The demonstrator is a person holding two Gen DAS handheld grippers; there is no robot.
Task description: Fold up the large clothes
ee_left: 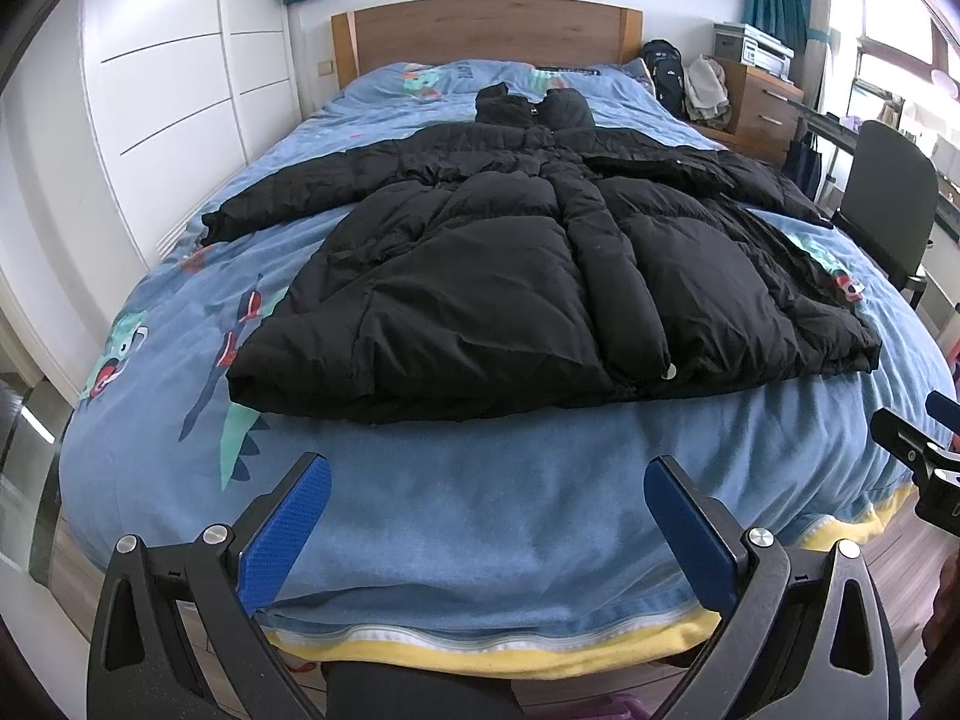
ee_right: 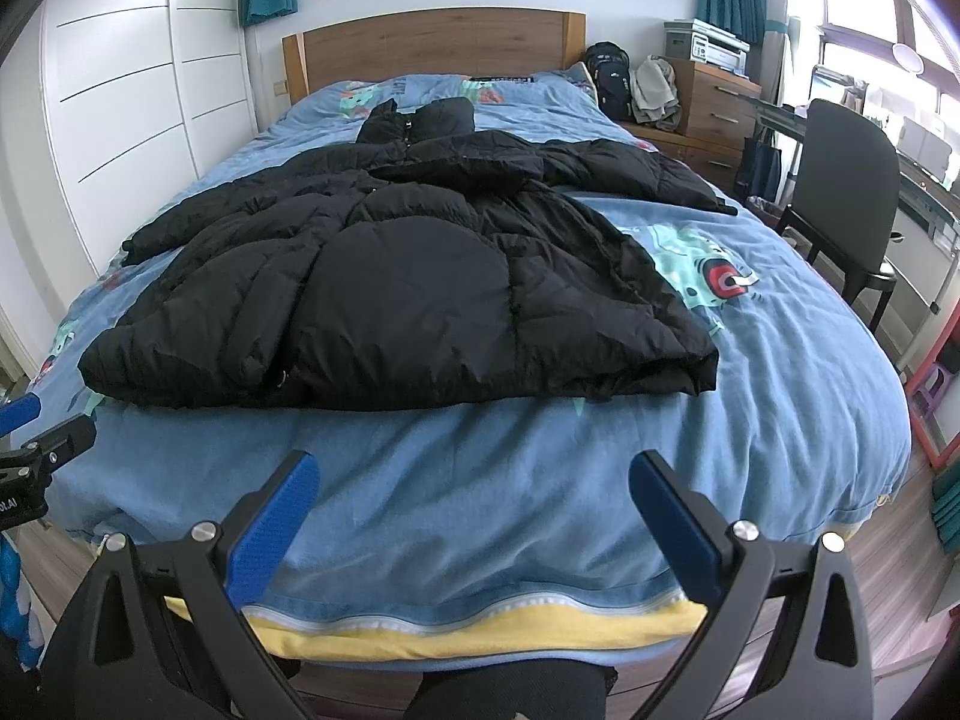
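So far we judge no fold made: the black puffer coat (ee_left: 528, 264) lies flat across the bed (ee_left: 480, 516), sleeves spread toward the left and right edges, hem near the foot edge. Left gripper (ee_left: 487, 501) spread open, empty, above the foot edge; right gripper (ee_right: 474, 498) likewise. Bare blue cover between hem and foot edge gives approach room; a chair (ee_right: 852, 192) crowds the right edge.

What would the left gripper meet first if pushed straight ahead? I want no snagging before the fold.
Probably the blue duvet at the bed's foot, which fills the gap between the open left gripper fingers; the black puffer coat's hem lies beyond. Depth is uncertain.
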